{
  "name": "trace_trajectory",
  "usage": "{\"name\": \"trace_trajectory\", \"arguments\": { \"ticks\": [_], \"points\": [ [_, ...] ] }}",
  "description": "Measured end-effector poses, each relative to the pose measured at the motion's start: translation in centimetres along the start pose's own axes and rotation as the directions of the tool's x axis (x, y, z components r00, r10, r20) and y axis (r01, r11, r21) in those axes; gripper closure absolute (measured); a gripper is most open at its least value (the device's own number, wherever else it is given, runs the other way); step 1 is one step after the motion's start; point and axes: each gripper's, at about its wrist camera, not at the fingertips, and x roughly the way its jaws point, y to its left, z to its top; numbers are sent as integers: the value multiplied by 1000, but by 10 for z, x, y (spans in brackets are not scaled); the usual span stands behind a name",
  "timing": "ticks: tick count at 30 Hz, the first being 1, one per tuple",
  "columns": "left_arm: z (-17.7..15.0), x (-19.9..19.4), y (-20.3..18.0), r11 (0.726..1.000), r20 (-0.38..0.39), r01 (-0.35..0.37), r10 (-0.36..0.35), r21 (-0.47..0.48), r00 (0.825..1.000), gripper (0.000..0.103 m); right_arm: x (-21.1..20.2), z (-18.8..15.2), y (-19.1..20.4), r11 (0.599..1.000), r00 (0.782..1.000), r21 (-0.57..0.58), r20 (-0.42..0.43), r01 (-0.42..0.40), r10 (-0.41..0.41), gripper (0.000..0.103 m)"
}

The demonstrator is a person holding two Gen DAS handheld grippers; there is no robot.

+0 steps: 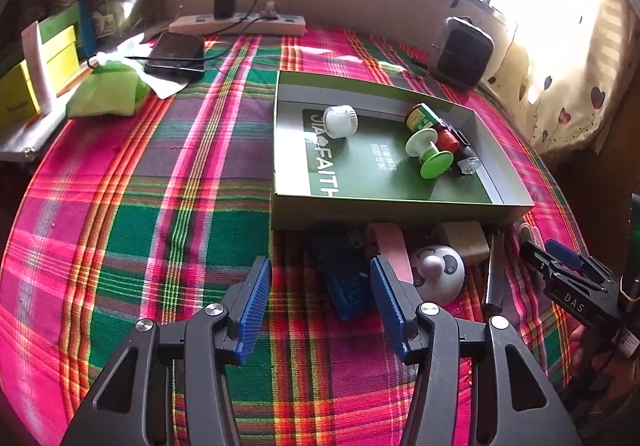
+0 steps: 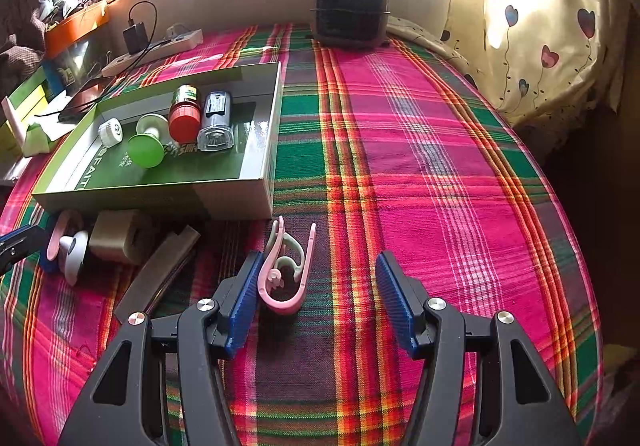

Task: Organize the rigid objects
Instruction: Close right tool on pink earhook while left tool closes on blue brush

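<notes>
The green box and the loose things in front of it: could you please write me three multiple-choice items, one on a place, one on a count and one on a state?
1. Where does the pink clip lie?
A. in the green box
B. on the plaid cloth, outside the box
C. on the power strip

2. How many things lie in the green box?
A. two
B. four
C. seven

3. How do the jaws of the right gripper stand?
A. open, gripping nothing
B. shut on the clip
C. shut on the red-capped bottle

Answers:
1 B, since it rests on the plaid cloth in front of the box.
2 B, being white jar, green spool, red-capped bottle and clear-fronted device.
3 A, for both pads stand clear.
</notes>
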Motion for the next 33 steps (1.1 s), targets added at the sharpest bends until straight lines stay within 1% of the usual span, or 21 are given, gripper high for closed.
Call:
{"name": "trace_trajectory", "arguments": {
  "ticks": [6, 13, 16, 20, 23, 28, 33],
  "points": [
    [-2, 8, -12, 999, -17, -25, 26, 31, 1000, 52, 1, 1, -1, 1000, 1000, -1, -2, -8, 8, 45],
    [-3, 10, -7, 992, -15, -119, 120, 48, 993, 52, 0, 1, -1, 1000, 1000, -11, -1, -13, 13, 45],
    [-4, 10, -4, 987, -8, -147, 148, 63, 989, 52, 1, 1, -1, 1000, 1000, -13, -1, -17, 17, 45],
    [-2, 11, -5, 985, -7, -157, 158, 71, 987, 52, 1, 1, -1, 1000, 1000, -15, -1, -21, 21, 45],
    [-1, 14, -7, 982, 11, -165, 164, 88, 986, 52, 1, 1, -2, 1000, 1000, -17, -2, -23, 23, 45],
    [-4, 12, -4, 986, 41, -144, 142, 77, 989, 52, 1, 2, -2, 1000, 1000, -20, -2, -24, 24, 45],
    [-4, 11, -1, 990, 47, -122, 119, 63, 992, 53, 1, 2, -2, 999, 1000, -18, -2, -26, 26, 45]
  ]
}}
